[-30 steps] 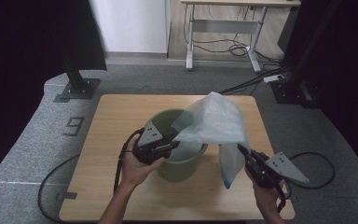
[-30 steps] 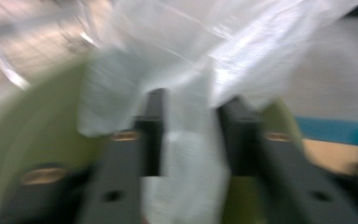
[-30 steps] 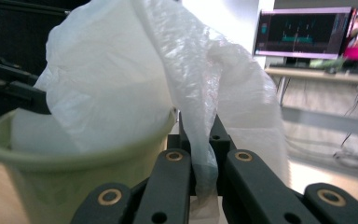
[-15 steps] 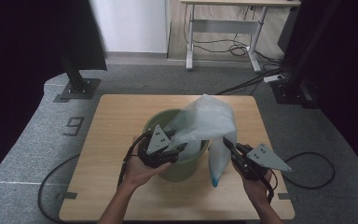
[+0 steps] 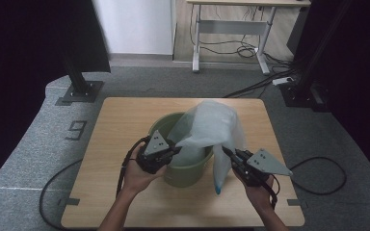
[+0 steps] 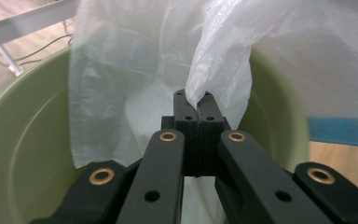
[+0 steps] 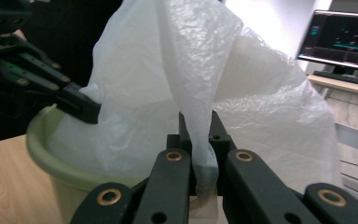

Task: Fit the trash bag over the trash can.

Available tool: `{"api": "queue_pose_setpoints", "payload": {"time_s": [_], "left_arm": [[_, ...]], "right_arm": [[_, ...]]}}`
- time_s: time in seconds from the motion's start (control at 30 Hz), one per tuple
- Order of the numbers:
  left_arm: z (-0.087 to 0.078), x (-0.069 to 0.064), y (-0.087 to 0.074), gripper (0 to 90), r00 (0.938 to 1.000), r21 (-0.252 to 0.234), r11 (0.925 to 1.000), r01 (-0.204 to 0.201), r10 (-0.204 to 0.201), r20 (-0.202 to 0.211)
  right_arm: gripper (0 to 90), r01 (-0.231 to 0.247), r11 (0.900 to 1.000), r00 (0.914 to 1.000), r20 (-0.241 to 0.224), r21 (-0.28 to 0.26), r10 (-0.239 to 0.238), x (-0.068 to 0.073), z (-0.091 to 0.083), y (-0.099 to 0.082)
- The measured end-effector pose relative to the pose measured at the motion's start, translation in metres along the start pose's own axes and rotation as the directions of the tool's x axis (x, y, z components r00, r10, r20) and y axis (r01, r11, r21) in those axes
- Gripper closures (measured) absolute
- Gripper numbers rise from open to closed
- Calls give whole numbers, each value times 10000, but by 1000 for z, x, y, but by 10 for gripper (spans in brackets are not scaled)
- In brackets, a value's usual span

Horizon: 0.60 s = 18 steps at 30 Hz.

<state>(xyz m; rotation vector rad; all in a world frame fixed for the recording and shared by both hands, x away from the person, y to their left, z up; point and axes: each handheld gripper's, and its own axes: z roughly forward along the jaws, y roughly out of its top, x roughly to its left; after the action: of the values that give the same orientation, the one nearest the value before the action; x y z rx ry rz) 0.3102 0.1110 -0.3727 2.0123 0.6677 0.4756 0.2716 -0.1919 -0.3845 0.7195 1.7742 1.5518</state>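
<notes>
Now your left gripper (image 5: 176, 147), over the green bin's (image 5: 185, 174) near rim, has just closed on the plastic bag (image 5: 212, 126). Your right gripper (image 5: 225, 151), just right of the bin, is clamped on another fold of it.

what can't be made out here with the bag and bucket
- Bucket floor: high view, the bag drapes over it.
- Bucket's base: left gripper view, cut off behind the left claw.
- Bag's blue edge: left gripper view, blurred.
- Bag's lower end: right gripper view, behind the right claw.
</notes>
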Motion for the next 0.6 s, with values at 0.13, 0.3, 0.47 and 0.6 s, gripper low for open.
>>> {"api": "queue_pose_setpoints", "payload": {"time_s": [0.13,0.3,0.47,0.6], "left_arm": [[-9,5,-2,787,9993,-464,9986,236,-249,-275],[-13,-8,5,507,9993,-976,9948,-302,281,-235],[-5,-23,14,410,9962,-777,9939,-782,750,-431],[3,-25,21,540,9950,-582,9953,-768,727,-689]], "right_arm": [[884,-16,10000,9999,-134,86,17,3,3,-2],[885,-105,9999,9996,-265,55,106,5,7,2],[884,-65,9999,9993,-355,80,68,8,12,7],[884,-4,9998,9993,-373,185,11,8,13,6]]}}
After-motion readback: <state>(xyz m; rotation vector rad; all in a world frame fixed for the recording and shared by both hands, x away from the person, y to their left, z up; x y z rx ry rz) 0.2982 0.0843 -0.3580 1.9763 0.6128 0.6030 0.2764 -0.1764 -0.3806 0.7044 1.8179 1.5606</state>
